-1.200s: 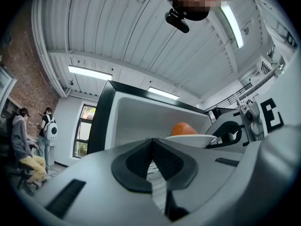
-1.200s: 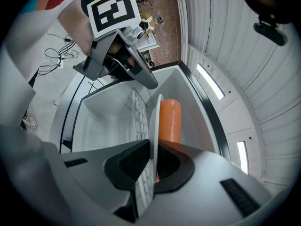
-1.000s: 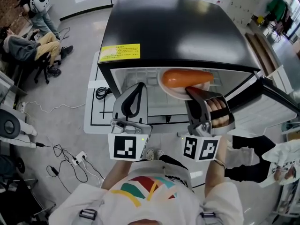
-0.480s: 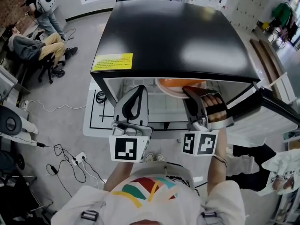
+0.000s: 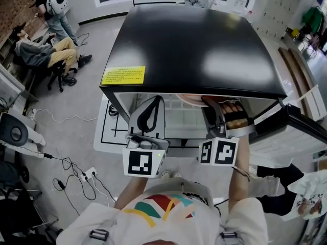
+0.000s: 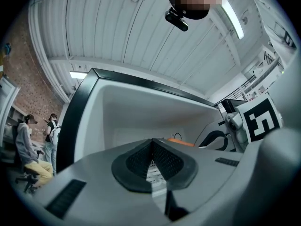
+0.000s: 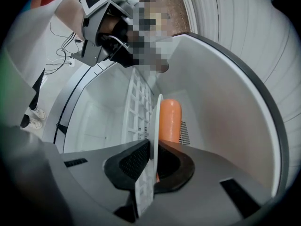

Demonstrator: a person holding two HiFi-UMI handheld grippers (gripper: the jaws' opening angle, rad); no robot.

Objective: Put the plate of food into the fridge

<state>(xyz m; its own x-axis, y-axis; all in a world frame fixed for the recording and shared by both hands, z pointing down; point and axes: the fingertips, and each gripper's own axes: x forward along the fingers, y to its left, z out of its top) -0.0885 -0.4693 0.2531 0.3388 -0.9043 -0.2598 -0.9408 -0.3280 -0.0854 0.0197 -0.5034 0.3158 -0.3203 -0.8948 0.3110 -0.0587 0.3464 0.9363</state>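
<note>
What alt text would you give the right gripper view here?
The right gripper is clamped on the rim of a white plate carrying an orange sausage. The plate is seen edge-on inside the white fridge, near a wire shelf.

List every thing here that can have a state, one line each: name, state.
fridge door, open.
plate, gripped at its rim, inside the fridge.
sausage, lying on the plate.
right gripper, shut on the plate.
left gripper, shut, empty.
</note>
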